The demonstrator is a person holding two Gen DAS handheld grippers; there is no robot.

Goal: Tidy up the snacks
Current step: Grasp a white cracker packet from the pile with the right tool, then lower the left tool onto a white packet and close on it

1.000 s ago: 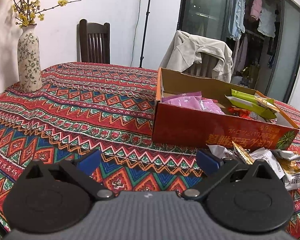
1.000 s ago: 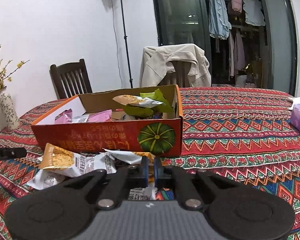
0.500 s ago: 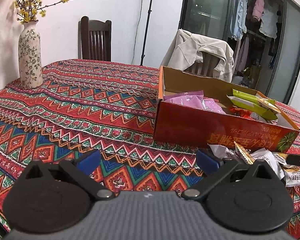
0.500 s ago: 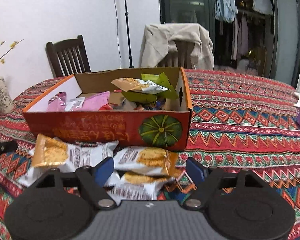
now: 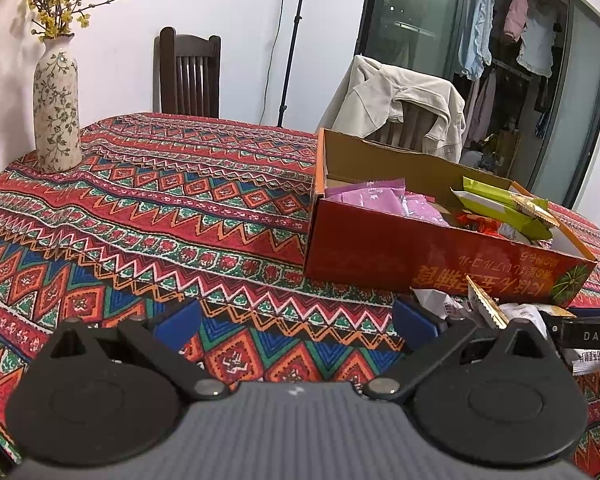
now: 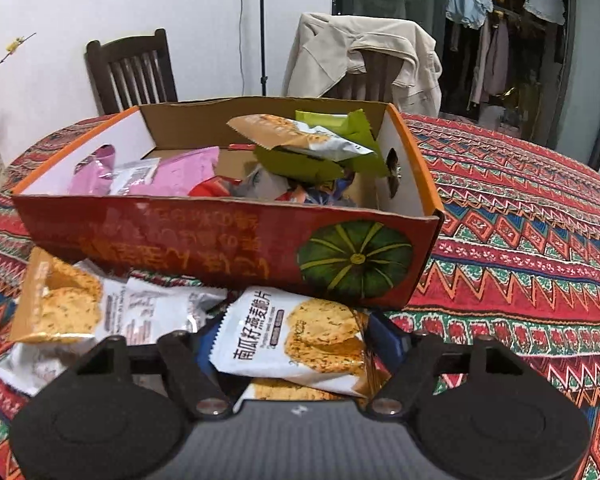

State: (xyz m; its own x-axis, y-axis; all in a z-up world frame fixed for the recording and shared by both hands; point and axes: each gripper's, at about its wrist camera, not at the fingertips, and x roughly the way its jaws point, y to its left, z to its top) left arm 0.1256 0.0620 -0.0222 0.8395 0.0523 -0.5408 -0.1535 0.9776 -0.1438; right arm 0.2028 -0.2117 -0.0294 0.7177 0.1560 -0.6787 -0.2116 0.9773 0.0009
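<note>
Right tongs point(image 6: 290, 344) have just been closing around a cracker packet point(image 6: 296, 340); whether the pads press it is hidden. Left tongs point(image 5: 296, 320) spread over the counter point(image 5: 160, 216), empty.

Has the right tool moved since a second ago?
Yes. The right tool has come forward and down toward the snack box, its jaws just closing around a cracker packet.

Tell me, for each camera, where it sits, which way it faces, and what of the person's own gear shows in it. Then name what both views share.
Left wrist: sits on the left gripper, low over the tablecloth, aimed across the table at a vase and dark chair; its open blue fingers show.
Right wrist: sits on the right gripper, tilted down at the cracker packet between its closing fingers.
Shared: the orange snack box and the jacket-draped chair.
</note>
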